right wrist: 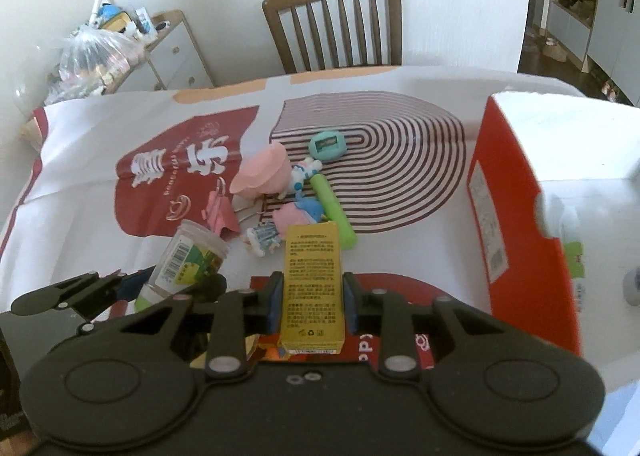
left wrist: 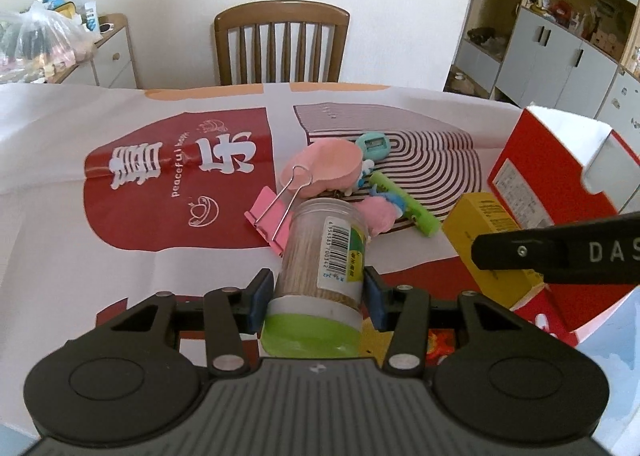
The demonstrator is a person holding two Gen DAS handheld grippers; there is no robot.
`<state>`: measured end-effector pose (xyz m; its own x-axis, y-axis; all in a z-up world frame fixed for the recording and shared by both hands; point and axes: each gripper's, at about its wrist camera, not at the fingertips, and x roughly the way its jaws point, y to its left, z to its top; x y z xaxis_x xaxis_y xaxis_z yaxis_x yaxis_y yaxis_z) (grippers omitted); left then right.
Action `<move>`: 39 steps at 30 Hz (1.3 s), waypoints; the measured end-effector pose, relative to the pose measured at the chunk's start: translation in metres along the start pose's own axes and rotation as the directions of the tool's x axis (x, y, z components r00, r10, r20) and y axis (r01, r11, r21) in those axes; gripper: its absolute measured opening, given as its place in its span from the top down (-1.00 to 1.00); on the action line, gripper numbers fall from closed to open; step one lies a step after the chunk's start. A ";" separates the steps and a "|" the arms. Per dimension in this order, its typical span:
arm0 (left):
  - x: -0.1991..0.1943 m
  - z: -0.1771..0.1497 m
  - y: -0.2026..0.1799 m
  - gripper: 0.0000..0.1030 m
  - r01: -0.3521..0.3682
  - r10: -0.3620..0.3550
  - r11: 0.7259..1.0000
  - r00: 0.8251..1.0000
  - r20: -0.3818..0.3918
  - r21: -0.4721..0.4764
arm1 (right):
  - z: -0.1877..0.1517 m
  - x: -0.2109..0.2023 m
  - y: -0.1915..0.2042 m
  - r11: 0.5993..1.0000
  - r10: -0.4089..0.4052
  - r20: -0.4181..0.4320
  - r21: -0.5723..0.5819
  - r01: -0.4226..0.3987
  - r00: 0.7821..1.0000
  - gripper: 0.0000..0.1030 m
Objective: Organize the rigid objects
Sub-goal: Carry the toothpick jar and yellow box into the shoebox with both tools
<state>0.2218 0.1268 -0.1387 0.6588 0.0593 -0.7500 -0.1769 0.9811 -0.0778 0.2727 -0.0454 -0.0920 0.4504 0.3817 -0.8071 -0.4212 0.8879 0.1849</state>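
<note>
Left wrist view: left gripper (left wrist: 318, 296) is clamped on a clear toothpick jar (left wrist: 320, 252) with a green lid, blue pads pressing both sides near the lid end, jar pointing away toward the pile. Right gripper (right wrist: 313, 296) is clamped on a yellow carton (right wrist: 312, 280), held lengthwise between its pads.

Room to move: the printed tablecloth (left wrist: 160, 184) has wide bare space on the left and far side. Right side is blocked by the red open-top box (right wrist: 516, 216), which stands tall near the table's right edge. A wooden chair (left wrist: 280, 44) sits just beyond the far edge.

Clutter sits mid-table, just past both held items: pink binder clip (left wrist: 272, 220) beside the jar's far end, pink shell-shaped case (left wrist: 320, 168) behind it, teal sharpener (left wrist: 374, 144) farther back, green tube (left wrist: 404, 204) lying diagonally to the right, small figurines (right wrist: 296, 216) between.

View differences: the right wrist view shows the left gripper and jar at its lower left, plus a small blue-and-white striped figurine (right wrist: 262, 238) near the carton's far end that the jar hides in the left wrist view. It also shows the box's white inside. The left wrist view shows the right gripper's finger (left wrist: 560, 252) across the carton and the shelving (left wrist: 560, 16) at far right.
</note>
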 end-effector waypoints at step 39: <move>-0.060 0.053 -0.222 0.09 0.172 -0.176 0.978 0.984 0.030 0.118 | 0.008 -0.128 -0.178 0.998 -0.046 0.170 0.053 0.038 0.984 0.44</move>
<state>0.2602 -0.0853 -0.0411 0.7012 -0.1092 -0.7045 0.0262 0.9915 -0.1276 0.2965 -0.2497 -0.0167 0.5970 0.3783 -0.7074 -0.3617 0.9140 0.1835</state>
